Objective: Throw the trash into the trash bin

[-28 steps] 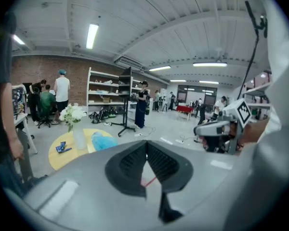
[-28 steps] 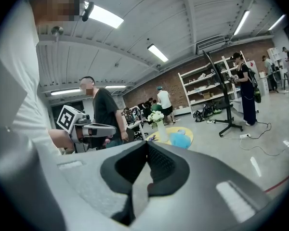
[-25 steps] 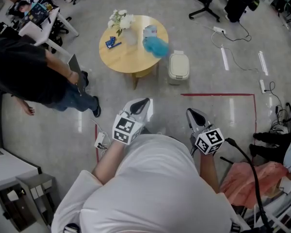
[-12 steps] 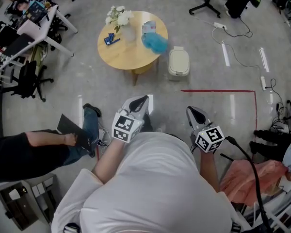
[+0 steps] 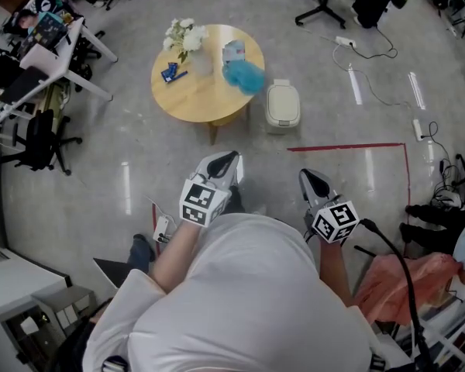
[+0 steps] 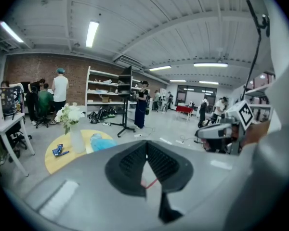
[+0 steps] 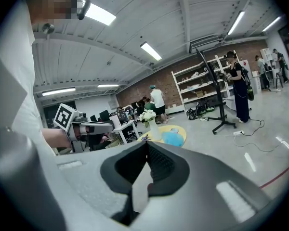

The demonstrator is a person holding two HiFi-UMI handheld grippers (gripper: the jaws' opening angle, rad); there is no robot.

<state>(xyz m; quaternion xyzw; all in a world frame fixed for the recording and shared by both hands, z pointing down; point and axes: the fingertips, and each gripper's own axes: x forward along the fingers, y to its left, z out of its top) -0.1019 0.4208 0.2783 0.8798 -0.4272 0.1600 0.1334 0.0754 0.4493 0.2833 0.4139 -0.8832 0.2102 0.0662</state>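
A round wooden table (image 5: pixel 187 91) stands ahead on the grey floor. On its right edge lies blue crumpled trash (image 5: pixel 243 74), which also shows as blue trash (image 6: pixel 102 142) and blue trash (image 7: pixel 173 137). A cream lidded trash bin (image 5: pixel 282 105) sits on the floor just right of the table. My left gripper (image 5: pixel 229 158) and right gripper (image 5: pixel 305 178) are held close to my body, well short of the table. Both are shut with nothing between the jaws; the left gripper (image 6: pixel 145 143) and right gripper (image 7: pixel 146 146) show pads closed together.
The table also carries a vase of white flowers (image 5: pixel 186 34), a small blue item (image 5: pixel 170 71) and a pale box (image 5: pixel 234 50). Red tape (image 5: pixel 349 147) marks the floor. Office chairs and desks (image 5: pixel 39 60) stand left; cables (image 5: pixel 372 76) and a stand base (image 5: pixel 318 10) lie at the back right.
A person in dark clothes who stood left of the table has passed to the lower left and nearly out of view. Both grippers and the view have shifted slightly toward the table.
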